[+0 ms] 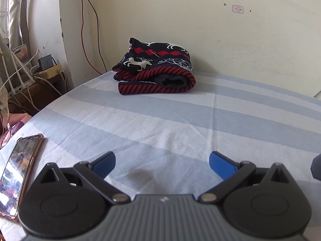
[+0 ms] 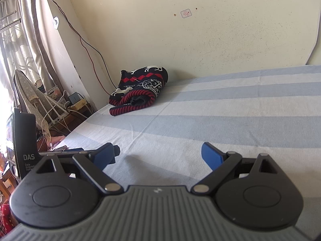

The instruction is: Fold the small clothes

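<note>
A folded dark navy sweater (image 1: 155,68) with red diamonds, white reindeer and red-striped hem lies on the bed's far side near the wall. It also shows in the right wrist view (image 2: 140,89) at the far left corner of the bed. My left gripper (image 1: 162,165) is open and empty, low over the striped sheet, well short of the sweater. My right gripper (image 2: 158,156) is open and empty too, over the sheet, far from the sweater.
The bed (image 1: 180,120) has a blue and white striped sheet. A phone (image 1: 19,170) lies at its left edge. Cables, chargers and clutter (image 1: 40,68) sit on a low shelf past the left edge. The cream wall (image 1: 220,30) stands behind.
</note>
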Available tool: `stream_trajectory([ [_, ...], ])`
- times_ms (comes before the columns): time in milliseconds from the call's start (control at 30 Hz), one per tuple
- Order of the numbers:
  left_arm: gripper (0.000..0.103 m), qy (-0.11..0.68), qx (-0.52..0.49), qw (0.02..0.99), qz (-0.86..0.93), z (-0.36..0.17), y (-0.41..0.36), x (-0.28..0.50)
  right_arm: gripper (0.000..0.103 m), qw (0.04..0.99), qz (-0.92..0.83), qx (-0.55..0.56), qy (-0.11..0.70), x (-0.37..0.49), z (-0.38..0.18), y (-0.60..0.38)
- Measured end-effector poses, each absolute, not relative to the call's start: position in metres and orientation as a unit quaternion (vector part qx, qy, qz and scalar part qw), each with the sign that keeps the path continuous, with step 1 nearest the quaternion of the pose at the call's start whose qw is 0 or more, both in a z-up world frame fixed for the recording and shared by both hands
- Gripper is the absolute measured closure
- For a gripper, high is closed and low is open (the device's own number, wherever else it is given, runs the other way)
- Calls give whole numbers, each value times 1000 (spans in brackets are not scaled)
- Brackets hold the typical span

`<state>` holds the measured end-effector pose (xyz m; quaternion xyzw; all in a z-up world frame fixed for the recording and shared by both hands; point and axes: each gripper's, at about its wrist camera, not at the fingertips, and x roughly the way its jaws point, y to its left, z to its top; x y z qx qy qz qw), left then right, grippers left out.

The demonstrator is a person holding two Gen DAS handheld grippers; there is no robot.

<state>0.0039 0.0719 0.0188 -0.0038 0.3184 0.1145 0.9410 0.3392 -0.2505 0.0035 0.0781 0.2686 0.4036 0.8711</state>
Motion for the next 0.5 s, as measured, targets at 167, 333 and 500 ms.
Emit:
stream_trajectory([
  [167,0,319,-4,941,114,19,72,4,7,871,404,78,269,339,4,-250],
  [333,0,321,-4,941,111,19,72,5,7,871,404,78,269,339,4,-251],
  [500,0,322,-3,940,109,19,73,5,7,871,404,78,269,339,4,-250],
])
